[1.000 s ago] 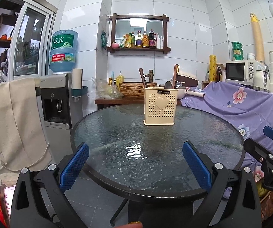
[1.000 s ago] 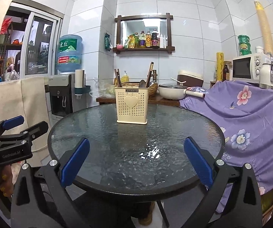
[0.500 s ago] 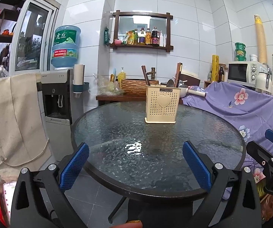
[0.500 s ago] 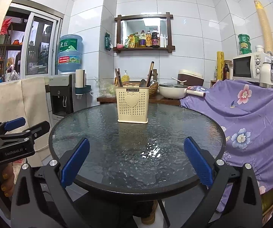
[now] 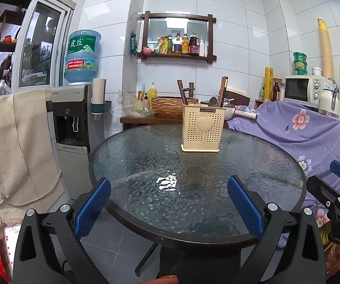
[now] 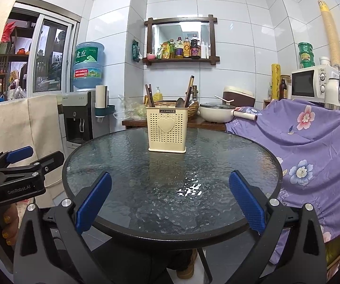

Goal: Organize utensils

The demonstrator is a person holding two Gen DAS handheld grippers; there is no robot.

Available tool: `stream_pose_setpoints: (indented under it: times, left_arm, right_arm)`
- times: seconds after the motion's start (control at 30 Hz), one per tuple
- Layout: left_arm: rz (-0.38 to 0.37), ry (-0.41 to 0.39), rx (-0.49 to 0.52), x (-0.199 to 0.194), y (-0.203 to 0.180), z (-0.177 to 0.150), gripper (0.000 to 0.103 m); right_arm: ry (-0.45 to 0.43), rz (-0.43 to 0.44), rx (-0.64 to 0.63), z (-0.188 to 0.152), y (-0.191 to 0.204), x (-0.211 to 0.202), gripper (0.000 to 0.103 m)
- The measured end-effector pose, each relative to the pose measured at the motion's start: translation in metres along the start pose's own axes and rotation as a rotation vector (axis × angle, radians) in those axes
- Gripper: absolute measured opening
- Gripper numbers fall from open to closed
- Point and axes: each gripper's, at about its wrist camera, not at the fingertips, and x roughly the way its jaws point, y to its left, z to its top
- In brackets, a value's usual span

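While both grippers hang at the near edge of the round glass table [image 5: 127, 156], the left gripper [image 5: 168, 207] is wide open and holds nothing. The right gripper [image 6: 170, 203] is wide open and bare too. A cream holder [image 6: 166, 130] stands upright on the far side of the table, with chopsticks [image 6: 149, 95] and a spoon [image 6: 180, 102] sticking out.

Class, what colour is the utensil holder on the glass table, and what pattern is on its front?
The utensil holder is cream, perforated with small holes around a raised heart; clearest in the right wrist view.
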Motion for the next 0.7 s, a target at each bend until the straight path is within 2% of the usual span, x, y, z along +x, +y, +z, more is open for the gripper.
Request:
stream_pose_setpoints:
  times: [0.7]
  left_arm:
    - [-0.005, 0.004, 0.019, -0.0009, -0.0013, -0.0016, 0.097]
  right_arm:
    - [-0.001, 0.000, 0.000, 0.0005, 0.0001, -0.0012, 0.097]
